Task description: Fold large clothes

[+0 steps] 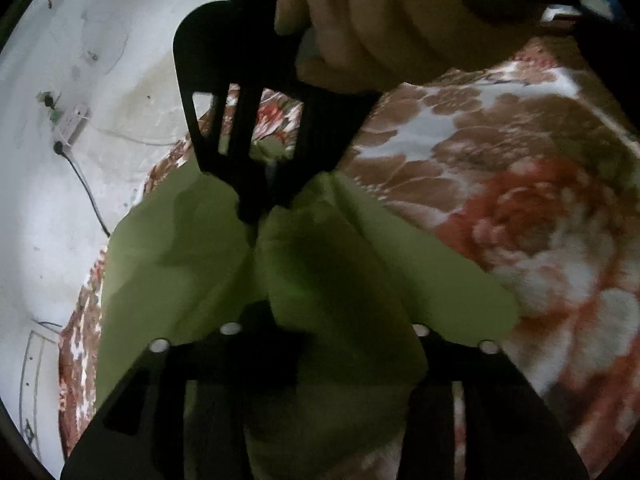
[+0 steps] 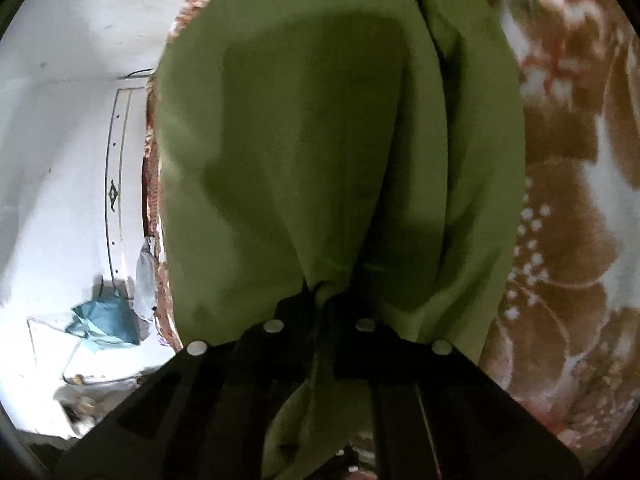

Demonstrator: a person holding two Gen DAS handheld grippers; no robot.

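Green garment (image 2: 320, 140) drapes over your grippers, spread on the floral bed (image 2: 572, 208). Your right gripper (image 2: 324, 292) is clenched on a small bunch; your left gripper (image 1: 320, 360) stands released. That thin pinch may slip.

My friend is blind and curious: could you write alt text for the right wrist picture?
A black gripper with shut jaws pinches a bunched fold of green cloth, which fills most of the view. The cloth lies on a floral blanket, with a white floor to the left.
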